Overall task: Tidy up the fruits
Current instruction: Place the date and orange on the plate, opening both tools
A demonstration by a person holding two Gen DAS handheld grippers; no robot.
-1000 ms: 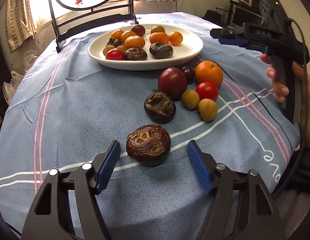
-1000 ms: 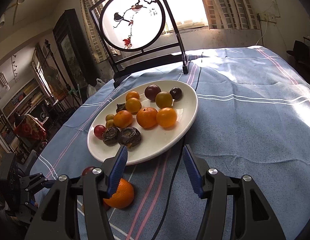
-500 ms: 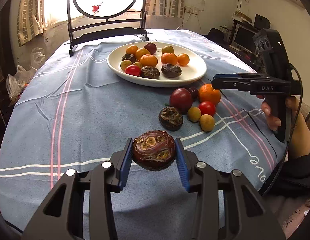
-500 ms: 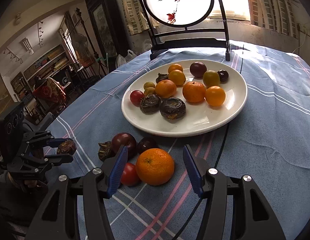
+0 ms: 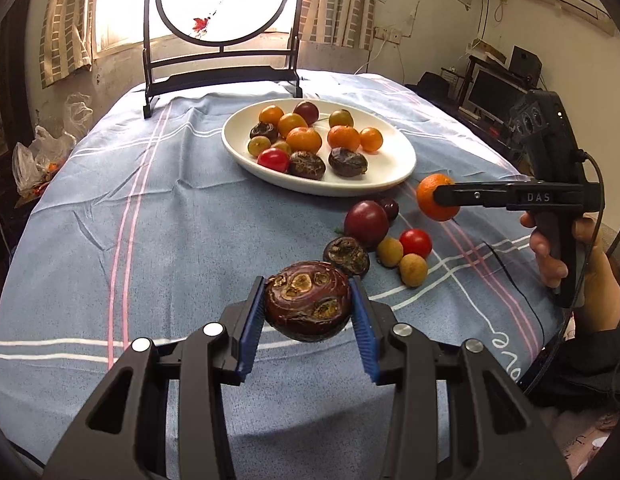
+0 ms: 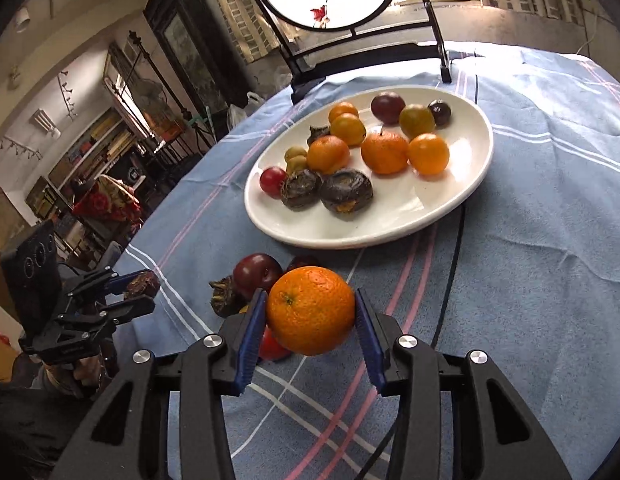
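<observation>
Above blue tablecloth (image 5: 182,216), my left gripper (image 5: 308,306) clamps wrinkled brown passion fruit (image 5: 308,300), lifted clear. My right gripper (image 6: 310,316), jaws just closed, pinches orange (image 6: 310,310) near white plate (image 6: 389,216) of fruit. Loose fruits (image 5: 373,236) remain beside plate.

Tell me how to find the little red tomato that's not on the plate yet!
Find the white plate on the blue tablecloth. Just in front of it lies a small cluster of loose fruit, near the right gripper that holds an orange. The tomato is the only shiny bright red one there, sitting beside two tan longans and right of a bigger dark purple fruit.
</observation>
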